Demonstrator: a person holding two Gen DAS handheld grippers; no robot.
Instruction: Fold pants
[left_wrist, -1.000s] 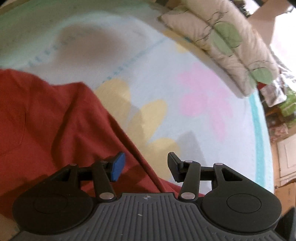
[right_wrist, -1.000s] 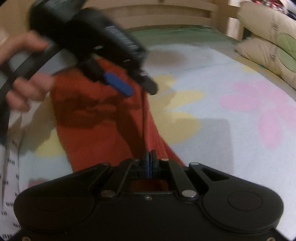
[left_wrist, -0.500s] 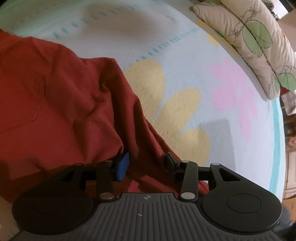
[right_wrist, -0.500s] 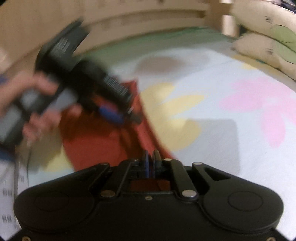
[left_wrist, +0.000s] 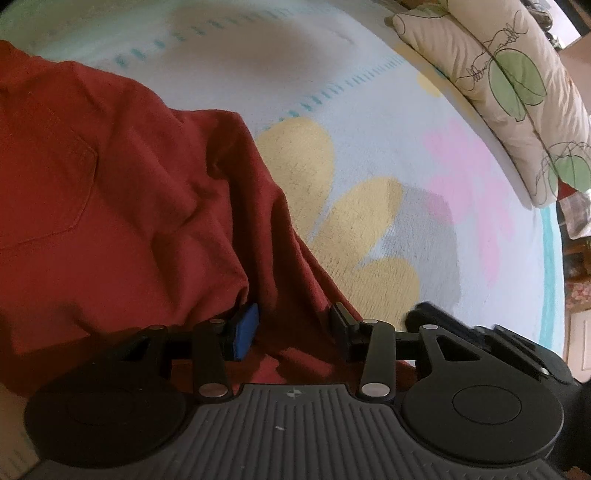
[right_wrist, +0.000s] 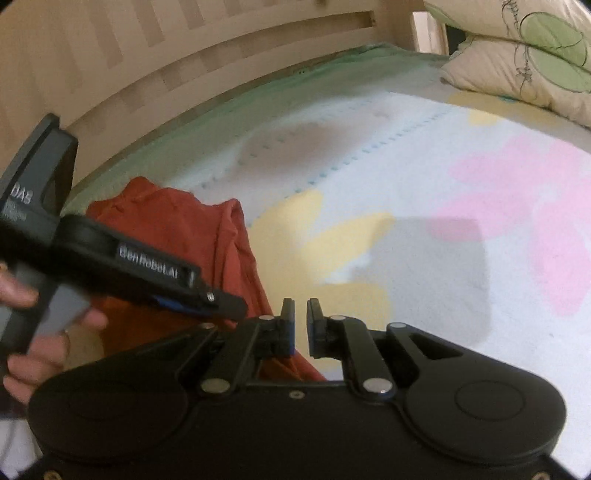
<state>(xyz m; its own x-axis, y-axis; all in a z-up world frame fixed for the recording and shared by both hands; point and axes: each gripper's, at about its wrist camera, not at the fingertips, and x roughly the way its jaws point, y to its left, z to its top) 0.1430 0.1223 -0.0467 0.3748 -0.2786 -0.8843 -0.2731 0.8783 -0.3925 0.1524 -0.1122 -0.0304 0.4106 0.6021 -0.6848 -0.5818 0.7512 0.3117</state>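
Red pants (left_wrist: 110, 206) lie rumpled on a flowered blanket (left_wrist: 406, 147), a back pocket showing at the left. My left gripper (left_wrist: 294, 326) points down onto them. Its fingers stand apart, with a ridge of the pant leg's right edge between them, and I see no squeeze on the cloth. In the right wrist view the pants (right_wrist: 177, 221) lie at the left, and a person's hand (right_wrist: 44, 343) holds the left gripper over them. My right gripper (right_wrist: 301, 325) sits just right of the pants' edge. Its jaws are opening, and only blanket shows in the narrow gap. One of its fingertips (left_wrist: 424, 310) shows in the left wrist view.
Two leaf-printed pillows (left_wrist: 509, 92) (right_wrist: 524, 55) are stacked at the far right of the bed. A slatted wooden rail (right_wrist: 184, 55) runs along the far side. The blanket's teal border (left_wrist: 550, 258) marks the bed's right edge, with clutter beyond.
The right gripper's jaws went from shut on a thin fold of red cloth to parted, and it shifted right off the pants. The left gripper sank onto the pants and its fingers narrowed slightly.
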